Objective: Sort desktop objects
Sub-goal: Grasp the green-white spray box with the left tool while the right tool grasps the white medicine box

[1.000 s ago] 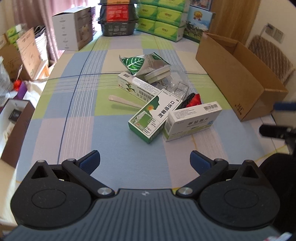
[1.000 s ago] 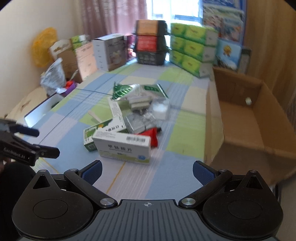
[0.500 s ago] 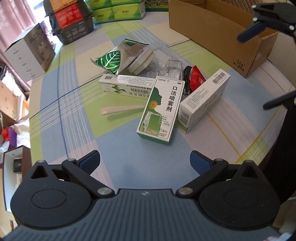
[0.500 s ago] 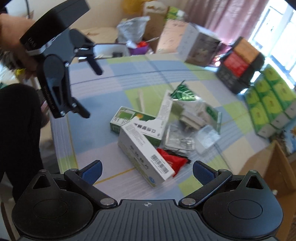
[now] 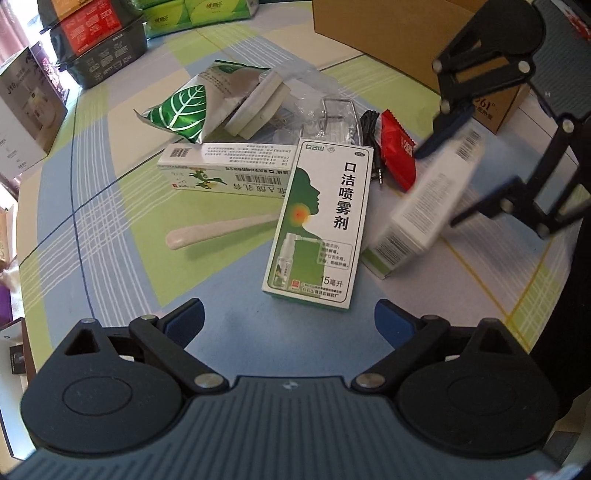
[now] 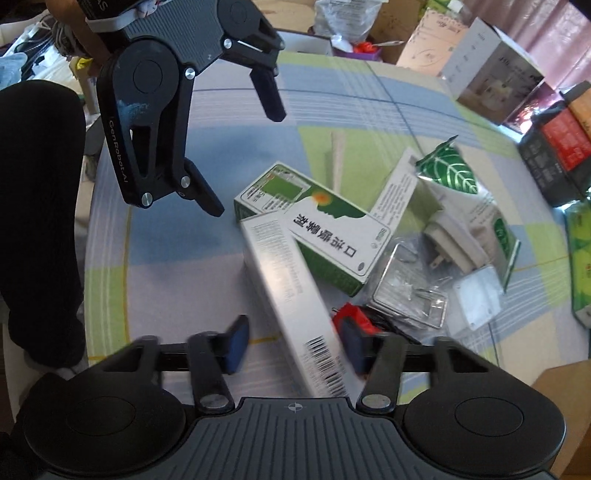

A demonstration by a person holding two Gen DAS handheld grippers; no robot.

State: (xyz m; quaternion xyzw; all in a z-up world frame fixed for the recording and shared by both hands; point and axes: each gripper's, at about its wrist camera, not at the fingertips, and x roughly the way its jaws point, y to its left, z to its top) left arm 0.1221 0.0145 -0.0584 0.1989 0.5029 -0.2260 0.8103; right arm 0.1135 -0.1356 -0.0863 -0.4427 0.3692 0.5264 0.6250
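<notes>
A pile of small items lies on the checked tablecloth (image 5: 110,206). A green-and-white spray box (image 5: 317,221) (image 6: 317,229) rests in front of my left gripper (image 5: 290,317), which hovers open and holds nothing. A long white medicine box (image 5: 424,206) (image 6: 295,295) lies beside it, blurred. My right gripper (image 6: 293,343) straddles its barcode end with the jaws half closed. The right finger touches the box, while a gap shows at the left finger. From the right wrist view the left gripper (image 6: 247,162) hangs above the spray box's near end.
Behind the spray box lie a long bird-printed box (image 5: 225,173), a white spoon (image 5: 218,232), a leaf-print pouch (image 5: 184,107), a red sachet (image 5: 399,147), a black cable (image 5: 369,125) and a clear case (image 5: 332,114). An open cardboard box (image 5: 388,33) stands at the far right.
My right gripper has come down over the white medicine box and its jaws have narrowed around it. The left gripper has dipped closer to the spray box and stayed open.
</notes>
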